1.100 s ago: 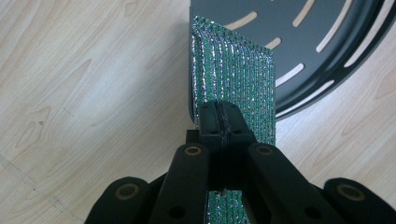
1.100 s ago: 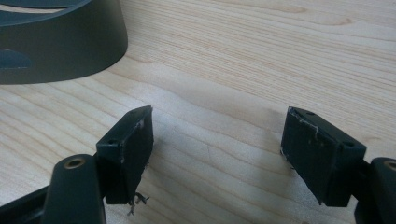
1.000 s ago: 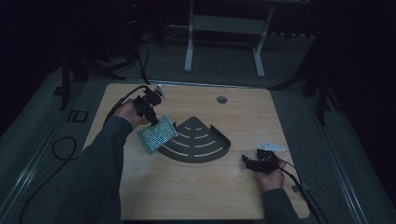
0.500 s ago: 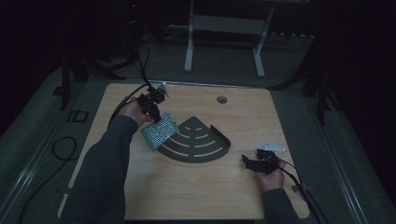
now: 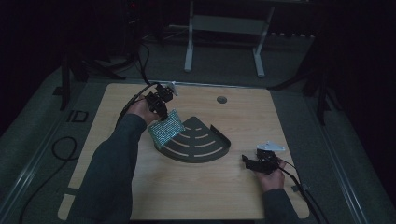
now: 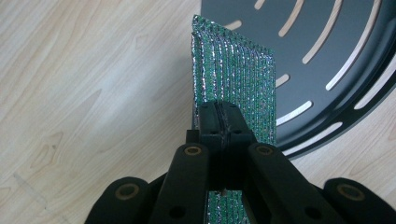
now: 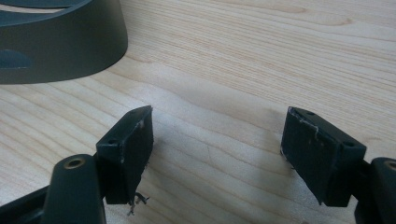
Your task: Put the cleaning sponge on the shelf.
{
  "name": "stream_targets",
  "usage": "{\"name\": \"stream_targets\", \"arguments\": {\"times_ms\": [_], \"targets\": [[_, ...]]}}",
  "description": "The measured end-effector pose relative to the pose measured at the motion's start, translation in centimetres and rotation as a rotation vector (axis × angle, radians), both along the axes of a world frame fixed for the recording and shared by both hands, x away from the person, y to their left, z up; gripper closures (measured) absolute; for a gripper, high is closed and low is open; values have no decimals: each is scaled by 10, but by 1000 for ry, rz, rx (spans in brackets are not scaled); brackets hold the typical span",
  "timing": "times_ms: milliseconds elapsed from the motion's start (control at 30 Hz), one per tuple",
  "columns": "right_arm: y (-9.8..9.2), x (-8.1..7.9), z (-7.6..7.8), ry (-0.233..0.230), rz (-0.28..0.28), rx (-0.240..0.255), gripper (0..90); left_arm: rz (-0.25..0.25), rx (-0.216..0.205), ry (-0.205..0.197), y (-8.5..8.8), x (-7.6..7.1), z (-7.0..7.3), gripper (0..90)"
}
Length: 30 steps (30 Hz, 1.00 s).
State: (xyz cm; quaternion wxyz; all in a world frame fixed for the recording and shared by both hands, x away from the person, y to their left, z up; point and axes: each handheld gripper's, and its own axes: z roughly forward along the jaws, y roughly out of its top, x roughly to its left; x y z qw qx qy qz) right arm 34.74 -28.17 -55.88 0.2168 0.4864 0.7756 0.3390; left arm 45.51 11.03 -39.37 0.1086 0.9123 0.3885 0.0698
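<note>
Green glittery sheet (image 6: 233,84) on edge, long axis away | left gripper (image 6: 219,122) fingers clamped on it | right gripper (image 7: 217,140) fingers apart

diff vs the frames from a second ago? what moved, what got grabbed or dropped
The left gripper, jaws shut on the glittery green sheet, shifted slightly up and right in the high view, carrying the sheet further over the left edge of the dark slotted fan-shaped tray. Nothing was grabbed or released. The right gripper stayed open and empty over the light wooden table; the tray did not move.
</note>
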Motion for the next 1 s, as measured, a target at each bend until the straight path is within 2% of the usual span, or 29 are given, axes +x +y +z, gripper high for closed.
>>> {"name": "stream_targets", "arguments": {"times_ms": [300,367,833,1000], "targets": [[0,0,0,2,-1,2,247,-1,10,5,-8,4,-7,898],[0,0,0,2,-1,1,247,9,11,-5,-9,5,-9,898],[0,0,0,2,1,1,247,30,28,-10,-18,14,-23,898],[0,0,0,2,2,1,247,27,52,-3,-22,17,-30,897]]}}
